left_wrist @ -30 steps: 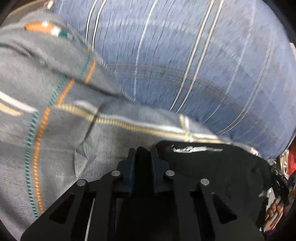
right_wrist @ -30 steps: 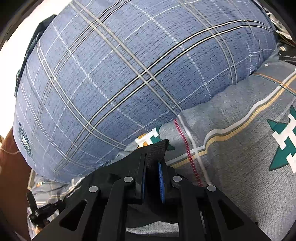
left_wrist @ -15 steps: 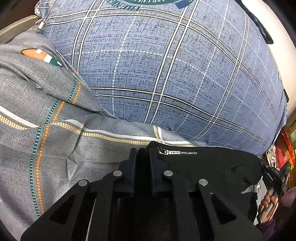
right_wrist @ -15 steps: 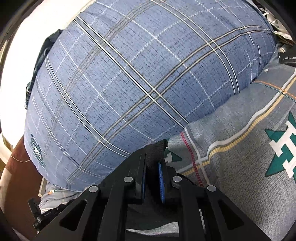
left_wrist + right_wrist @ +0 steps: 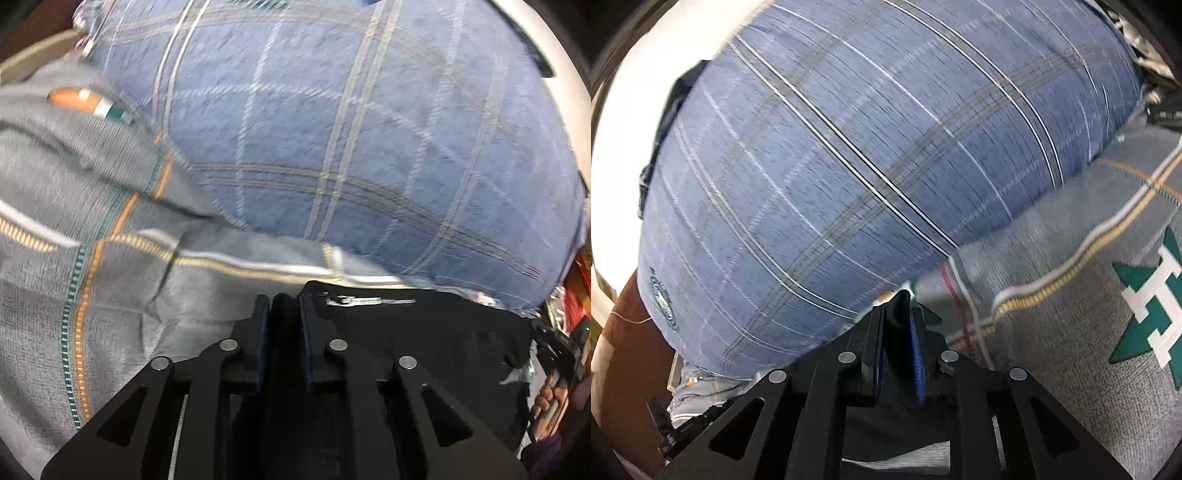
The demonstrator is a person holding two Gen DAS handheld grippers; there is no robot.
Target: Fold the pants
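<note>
The black pants point(image 5: 424, 332) spread to the right of my left gripper point(image 5: 282, 306), which is shut on their edge; a small white printed label shows near the fingers. In the right wrist view my right gripper point(image 5: 897, 314) is shut on a bunched black fold of the pants point(image 5: 899, 306), held just above the grey bedsheet point(image 5: 1052, 295). Most of the pants are hidden under and behind the grippers.
A big blue plaid pillow point(image 5: 351, 147) fills the space straight ahead and also shows in the right wrist view point(image 5: 868, 166). The grey patterned bedsheet point(image 5: 74, 240) lies below and to the left. A person's hand point(image 5: 550, 406) is at the far right. White wall point(image 5: 628, 110) lies behind the pillow.
Both views shift and blur. The pillow looms larger and the grippers have moved a little, still holding the pants.
</note>
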